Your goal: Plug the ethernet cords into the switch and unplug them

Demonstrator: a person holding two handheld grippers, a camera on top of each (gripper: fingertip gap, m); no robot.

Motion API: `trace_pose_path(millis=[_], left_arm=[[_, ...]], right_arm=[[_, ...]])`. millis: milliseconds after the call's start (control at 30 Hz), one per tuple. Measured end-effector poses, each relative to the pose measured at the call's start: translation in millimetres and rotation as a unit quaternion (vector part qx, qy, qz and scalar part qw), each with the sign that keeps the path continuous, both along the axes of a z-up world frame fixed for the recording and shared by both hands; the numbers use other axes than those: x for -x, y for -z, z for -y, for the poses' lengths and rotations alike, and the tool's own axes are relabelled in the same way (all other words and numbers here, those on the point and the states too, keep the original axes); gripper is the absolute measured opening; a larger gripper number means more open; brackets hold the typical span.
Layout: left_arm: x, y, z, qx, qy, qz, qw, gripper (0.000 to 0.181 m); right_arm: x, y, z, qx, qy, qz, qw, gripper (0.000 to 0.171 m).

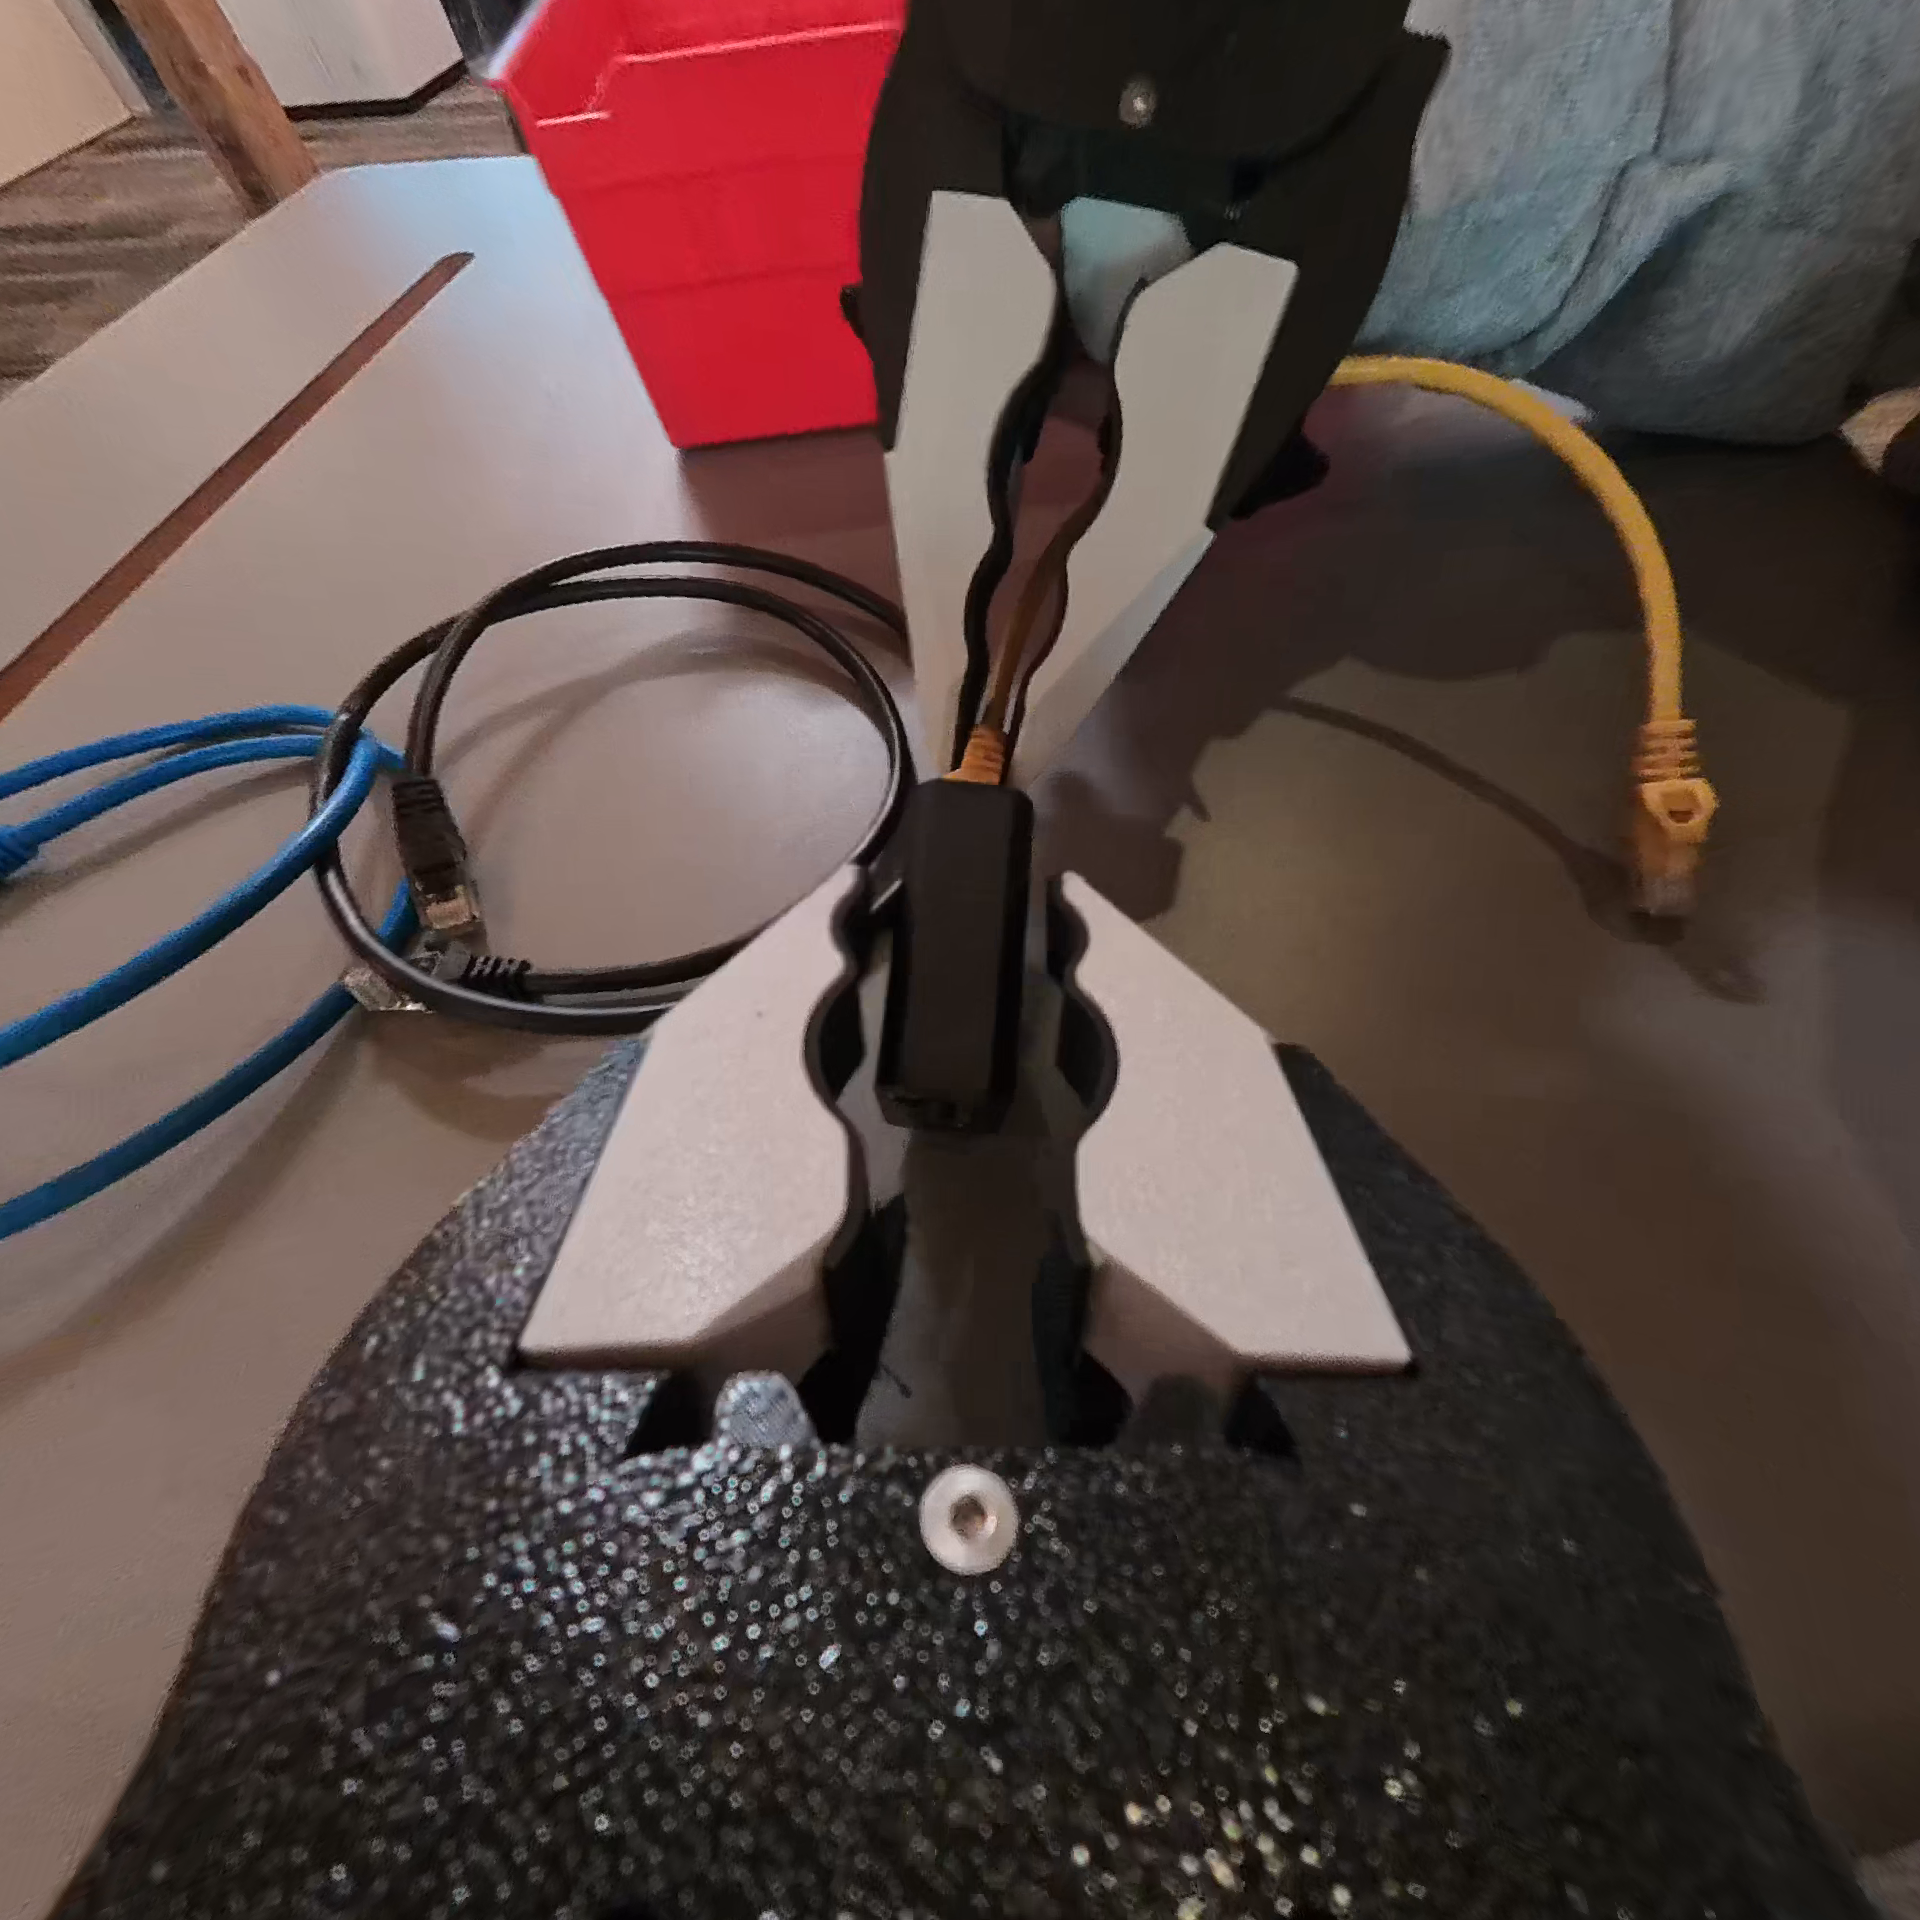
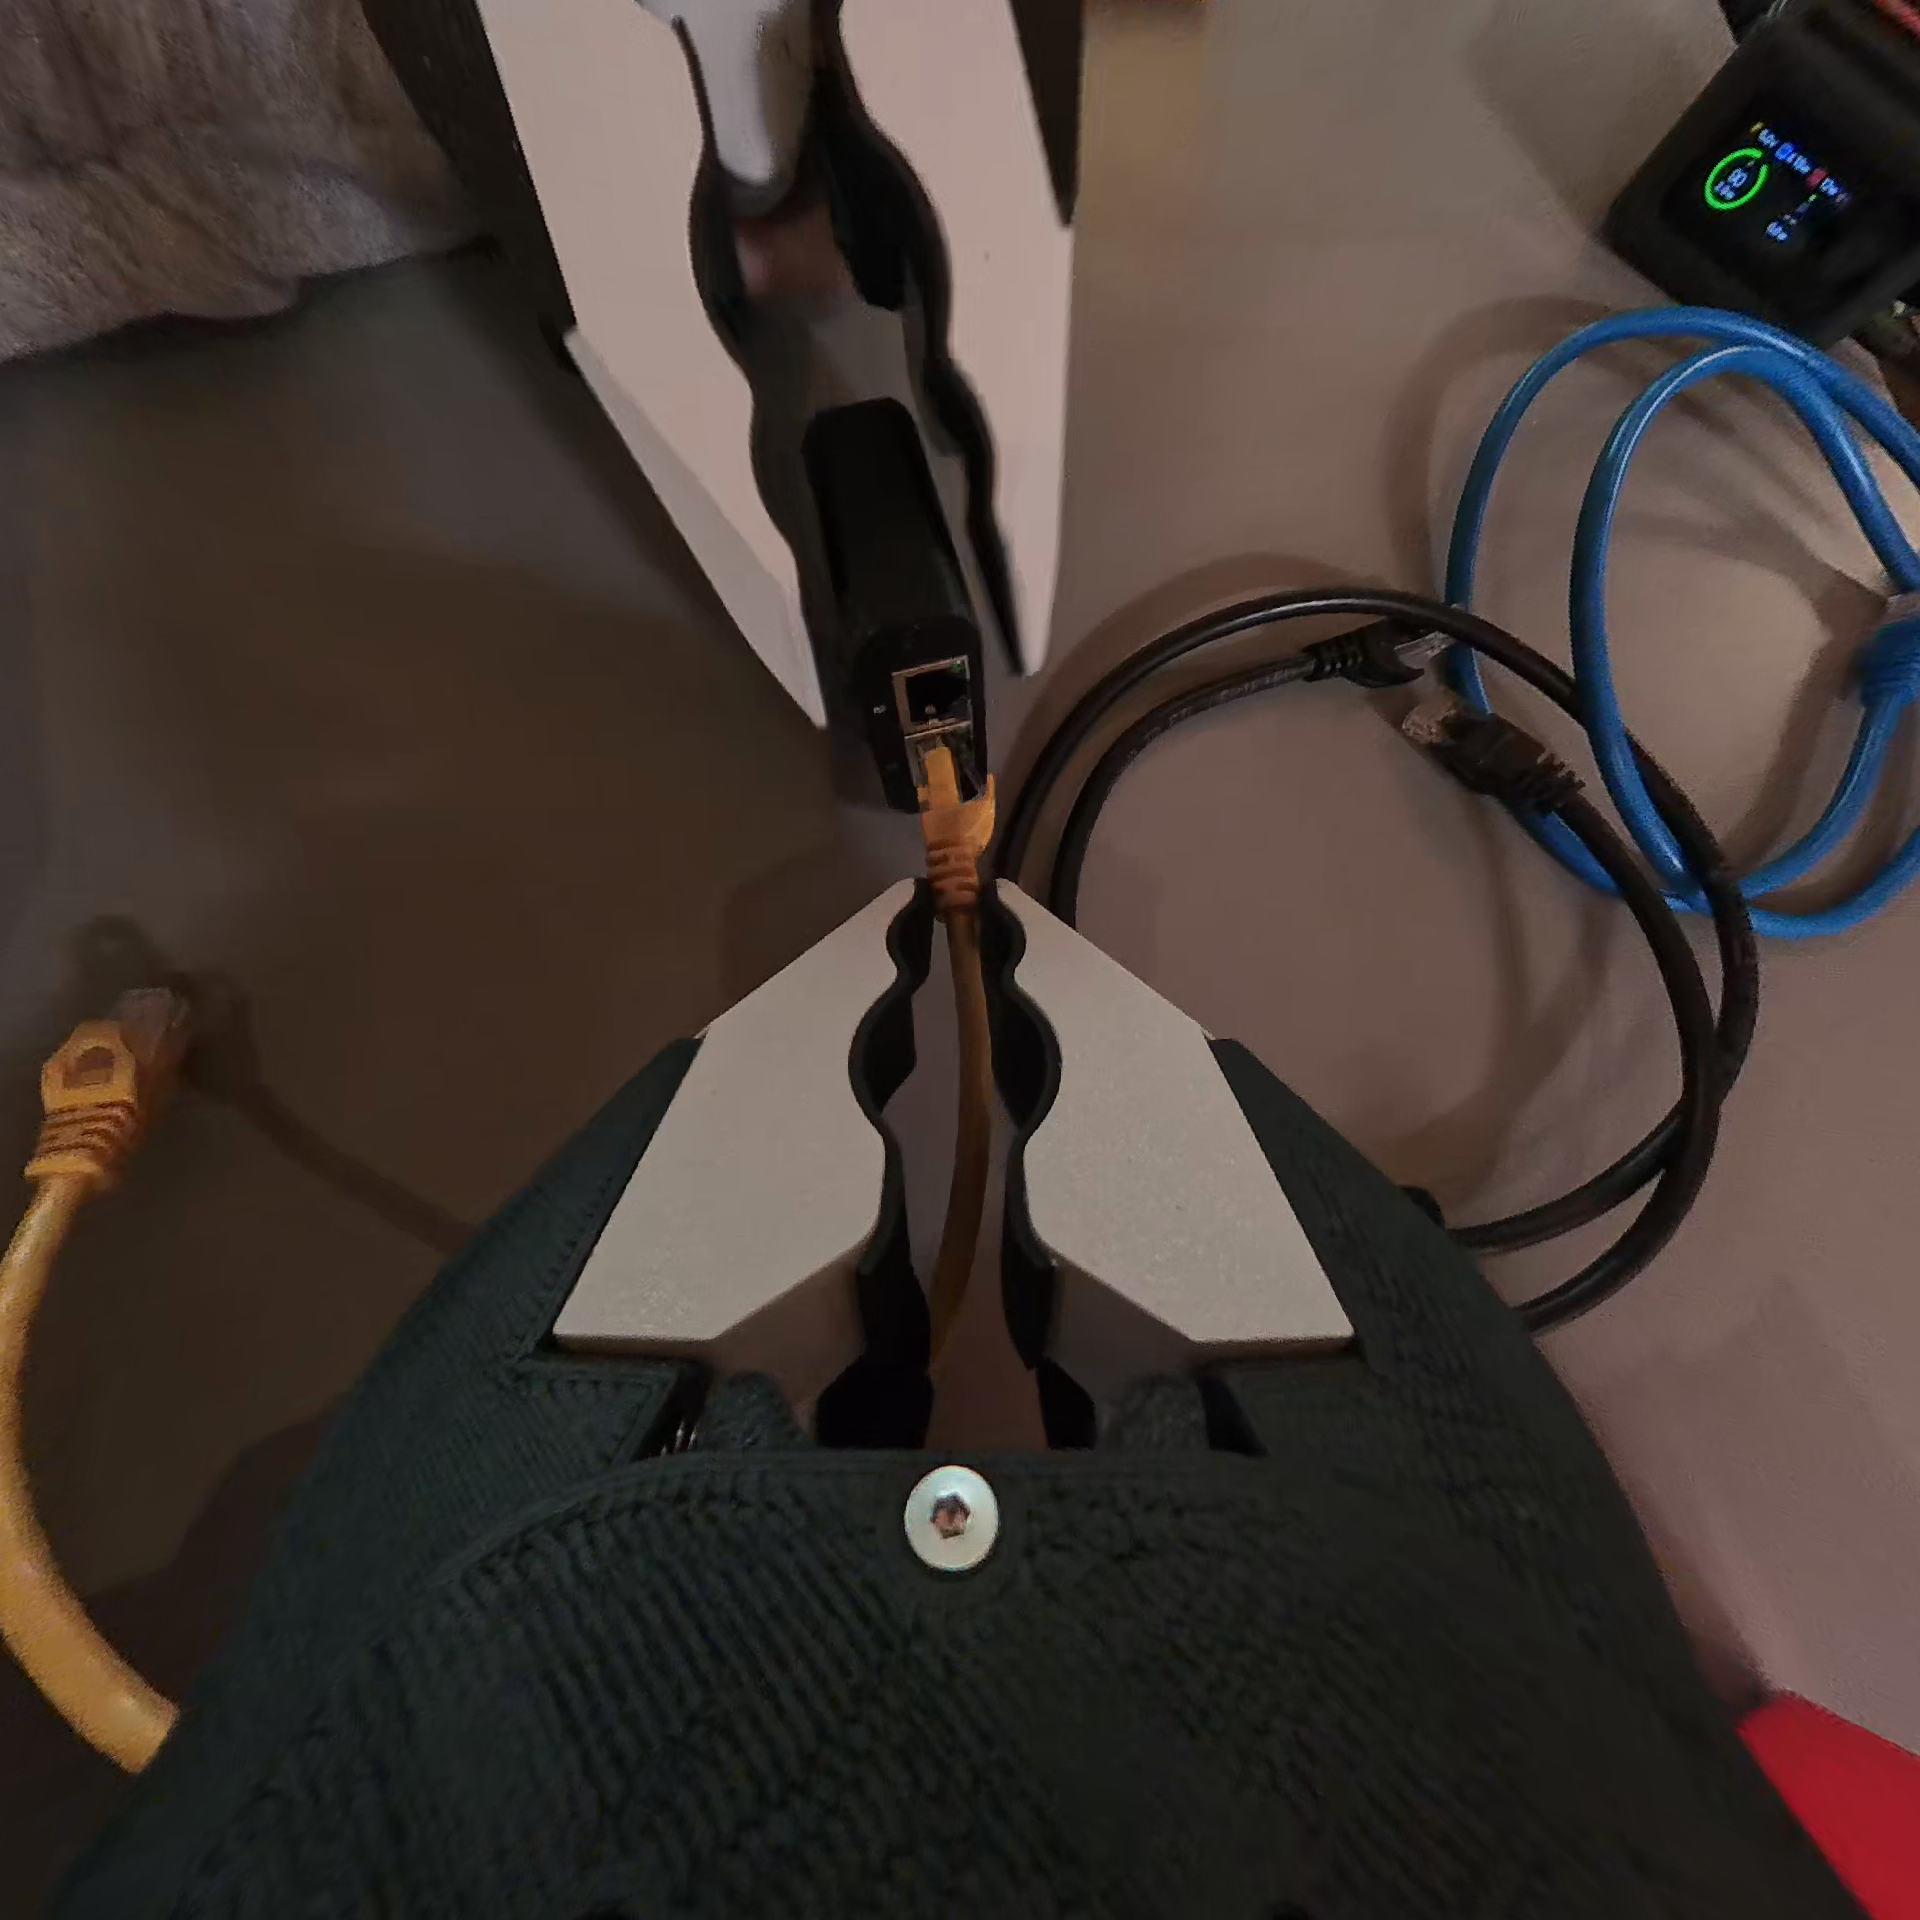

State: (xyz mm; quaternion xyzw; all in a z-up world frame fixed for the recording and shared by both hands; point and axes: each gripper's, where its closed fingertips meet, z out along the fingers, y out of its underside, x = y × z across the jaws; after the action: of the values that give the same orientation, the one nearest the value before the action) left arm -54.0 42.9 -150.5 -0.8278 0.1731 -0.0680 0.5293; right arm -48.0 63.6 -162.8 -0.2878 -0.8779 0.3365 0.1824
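Note:
My left gripper (image 1: 961, 904) is shut on a small black switch (image 1: 956, 956), holding it above the table; it also shows in the right wrist view (image 2: 894, 561). My right gripper (image 2: 956, 894) is shut on a yellow ethernet cord (image 2: 966, 1091) just behind its plug (image 2: 951, 810), which sits in the lower port of the switch. The upper port (image 2: 930, 691) is empty. The right gripper also shows in the left wrist view (image 1: 992, 727), facing mine. The cord's other plug (image 1: 1668, 821) hangs free at the right.
A coiled black ethernet cord (image 1: 623, 790) and a blue one (image 1: 208, 862) lie on the table (image 1: 1455, 1039) at the left. A red bin (image 1: 727, 208) stands behind. A black device with a lit screen (image 2: 1777, 177) sits beyond the cords. A light-blue blanket (image 1: 1662, 187) lies at the back right. My two grippers' fingertips are within a few centimetres of each other.

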Motion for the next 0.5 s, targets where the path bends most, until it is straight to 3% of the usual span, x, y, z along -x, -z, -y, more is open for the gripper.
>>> trace_pose_path(millis=[67,167,500], left_arm=[[4.3,-1.3,2.2,0.007,-0.010,0.029,1.000,0.037],[4.2,8.3,6.8,0.048,-0.008,0.049,0.998,0.031],[-0.3,20.9,6.6,0.077,0.005,0.006,0.997,0.022]], right_arm=[[-0.8,0.6,-1.8,-0.001,0.002,-0.001,1.000,0.007],[-2.6,1.3,-2.9,0.003,0.004,-0.001,1.000,0.007],[-1.9,8.5,1.2,-0.025,-0.017,-0.014,0.999,0.006]])
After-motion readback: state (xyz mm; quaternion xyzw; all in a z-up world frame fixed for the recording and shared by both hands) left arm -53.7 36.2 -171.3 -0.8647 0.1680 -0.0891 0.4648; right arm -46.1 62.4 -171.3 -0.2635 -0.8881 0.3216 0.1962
